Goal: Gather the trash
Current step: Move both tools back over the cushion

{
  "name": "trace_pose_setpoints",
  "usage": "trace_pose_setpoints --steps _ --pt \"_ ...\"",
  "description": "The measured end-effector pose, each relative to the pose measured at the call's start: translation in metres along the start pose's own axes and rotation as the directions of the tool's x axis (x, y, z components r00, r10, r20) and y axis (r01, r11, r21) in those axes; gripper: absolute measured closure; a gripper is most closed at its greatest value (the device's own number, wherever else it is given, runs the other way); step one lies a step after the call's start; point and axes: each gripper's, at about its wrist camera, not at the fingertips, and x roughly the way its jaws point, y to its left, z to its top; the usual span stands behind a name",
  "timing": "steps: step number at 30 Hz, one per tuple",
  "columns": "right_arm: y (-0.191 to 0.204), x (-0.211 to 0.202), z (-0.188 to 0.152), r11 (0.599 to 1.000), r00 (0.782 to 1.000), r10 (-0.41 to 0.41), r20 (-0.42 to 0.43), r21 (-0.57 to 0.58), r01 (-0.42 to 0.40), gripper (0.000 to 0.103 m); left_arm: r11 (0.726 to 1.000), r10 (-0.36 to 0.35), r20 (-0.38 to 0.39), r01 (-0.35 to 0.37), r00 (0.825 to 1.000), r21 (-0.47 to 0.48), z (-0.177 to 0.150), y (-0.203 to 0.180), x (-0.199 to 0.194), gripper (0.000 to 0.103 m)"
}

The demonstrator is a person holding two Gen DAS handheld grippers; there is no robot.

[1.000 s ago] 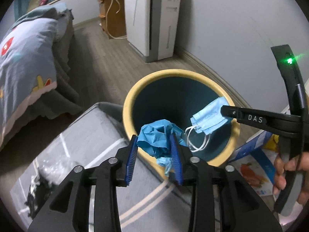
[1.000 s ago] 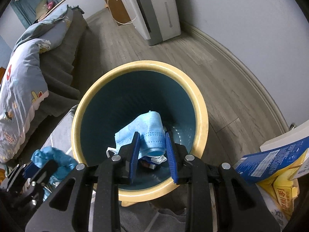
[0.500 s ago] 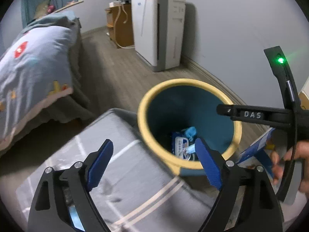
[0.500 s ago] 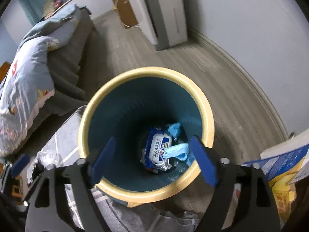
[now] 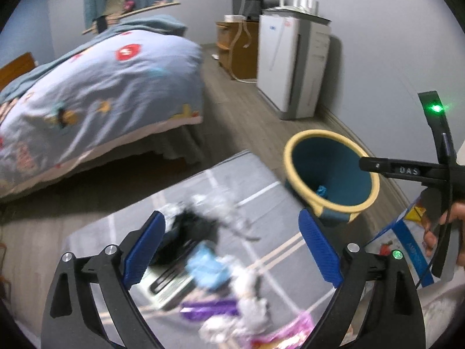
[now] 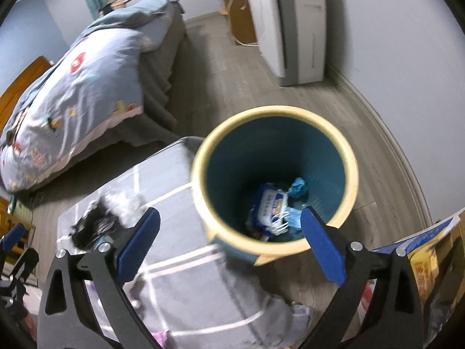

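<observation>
A teal bin with a yellow rim (image 6: 351,174) stands on the floor beside a grey cloth surface (image 5: 232,180). It also shows in the left wrist view (image 5: 302,139). Inside lie a wipes pack (image 6: 270,203), a blue crumpled paper (image 6: 299,187) and a face mask (image 6: 293,218). My left gripper (image 5: 232,247) is open and empty above a blurred trash pile: black item (image 5: 194,226), blue piece (image 5: 209,267), purple wrapper (image 5: 209,308), white crumpled paper (image 5: 252,305). My right gripper (image 6: 229,247) is open and empty over the bin's near edge.
A bed with a blue quilt (image 5: 96,87) lies left. A white appliance (image 5: 290,64) and a wooden cabinet (image 5: 235,46) stand at the back wall. Blue and yellow boxes (image 6: 424,250) sit right of the bin. The right gripper's body (image 5: 436,171) shows in the left wrist view.
Both grippers opened and dropped the blue paper and the mask into the bin. The left gripper then swung left and back over the trash pile; the right one pulled back a little.
</observation>
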Motion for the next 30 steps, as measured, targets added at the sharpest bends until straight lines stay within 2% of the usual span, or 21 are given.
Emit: trace_pose_setpoints --steps 6,10,13,16,20,22,25,27,28,29,30 --pt "0.05 -0.01 -0.03 0.995 0.998 0.05 -0.038 -0.082 -0.053 0.006 0.998 0.054 0.008 -0.054 0.999 -0.036 -0.031 0.03 -0.035 0.01" --pt "0.075 -0.006 -0.061 0.99 0.991 0.07 -0.111 -0.111 -0.082 0.006 0.996 0.087 0.0 -0.086 0.996 -0.029 -0.055 0.043 -0.046 0.009" --pt "0.088 -0.001 -0.089 0.989 0.984 0.052 -0.169 -0.13 -0.075 0.006 0.994 0.091 -0.025 -0.092 0.996 -0.052 -0.069 0.057 -0.05 0.009" --pt "0.095 0.005 -0.113 0.989 0.976 0.036 -0.216 -0.133 -0.066 0.006 0.993 0.094 -0.014 -0.094 0.996 -0.066 -0.074 0.064 -0.055 0.009" --pt "0.098 0.016 -0.146 0.992 0.954 0.025 -0.298 -0.114 -0.061 0.007 0.992 0.086 -0.021 -0.087 0.996 -0.088 -0.077 0.068 -0.054 0.009" --pt "0.1 0.025 -0.162 0.992 0.935 0.023 -0.354 -0.108 -0.066 0.013 0.993 0.076 -0.017 -0.077 0.997 -0.093 -0.077 0.067 -0.054 0.009" --pt "0.103 0.038 -0.181 0.991 0.907 0.004 -0.421 -0.121 -0.06 0.028 0.994 0.07 -0.021 -0.072 0.997 -0.088 -0.078 0.065 -0.053 0.009" --pt "0.101 0.045 -0.188 0.99 0.895 -0.012 -0.445 -0.129 -0.05 0.048 0.994 0.071 -0.029 -0.073 0.997 -0.082 -0.079 0.063 -0.051 0.009" --pt "0.1 0.048 -0.19 0.991 0.89 -0.013 -0.456 -0.127 -0.05 0.053 0.994 0.072 -0.034 -0.075 0.997 -0.079 -0.08 0.063 -0.05 0.009" --pt "0.099 0.05 -0.191 0.992 0.885 -0.009 -0.466 -0.118 -0.052 0.069 0.994 0.074 -0.036 -0.077 0.997 -0.079 -0.08 0.062 -0.049 0.009" --pt "0.097 0.051 -0.192 0.993 0.882 0.008 -0.472 -0.099 -0.062 0.09 0.994 0.075 -0.037 -0.078 0.996 -0.078 -0.081 0.062 -0.049 0.009"
